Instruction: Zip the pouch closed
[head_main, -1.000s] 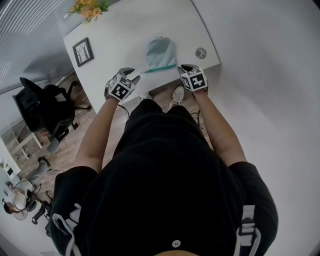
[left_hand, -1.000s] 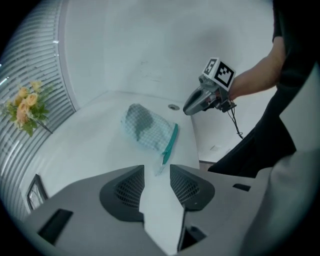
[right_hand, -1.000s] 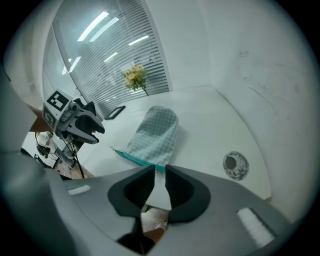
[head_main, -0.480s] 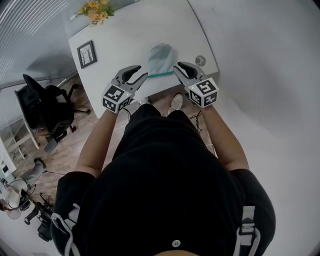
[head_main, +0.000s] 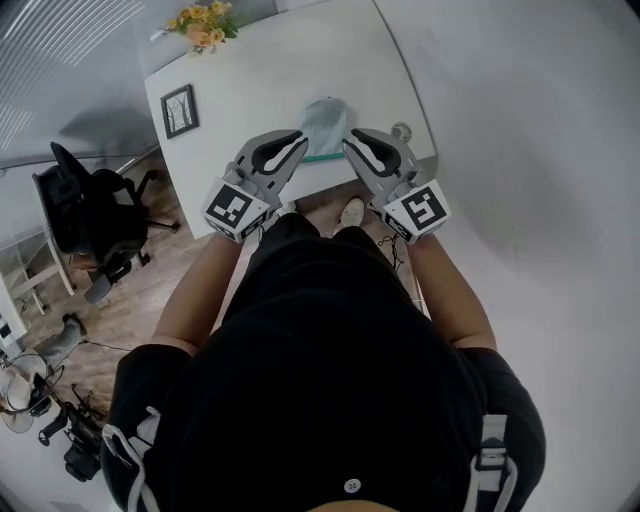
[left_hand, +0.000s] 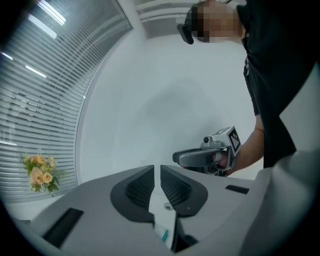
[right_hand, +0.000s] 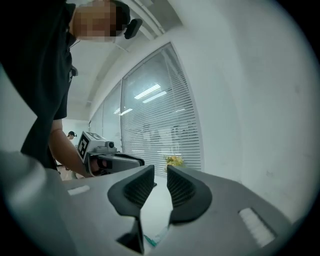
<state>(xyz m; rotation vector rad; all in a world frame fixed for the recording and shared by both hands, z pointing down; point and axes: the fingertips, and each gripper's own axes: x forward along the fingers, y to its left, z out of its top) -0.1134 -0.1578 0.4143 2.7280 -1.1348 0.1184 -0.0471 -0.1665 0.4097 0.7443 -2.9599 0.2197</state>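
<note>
**Head view.** At upper centre, on the white table (head_main: 250, 70), the pale pouch (head_main: 325, 122), lying flat, teal zip edge toward the near table edge. Just below it in the frame, the left gripper (head_main: 297, 141) and the right gripper (head_main: 350, 142), tips angled toward each other, both clear of the pouch. Toward the upper left of the table, a small picture frame (head_main: 180, 110) and orange flowers (head_main: 205, 18). Left of the table, a black chair (head_main: 85, 215).

**Left gripper view.** Jaws drawn nearly together, only a thin slit left, having just been closing, nothing between them (a scrap of teal low in the gap, apparently the zip). At right middle, the right gripper (left_hand: 181, 158) in a hand. Flowers (left_hand: 37, 172) at lower left.

**Right gripper view.** Jaws slightly apart, a narrow gap, gripping nothing. Teal again at the bottom of the gap. At left middle, the left gripper (right_hand: 134, 161). Beyond the gap, flowers (right_hand: 174, 161) against window blinds (right_hand: 160, 125).
</note>
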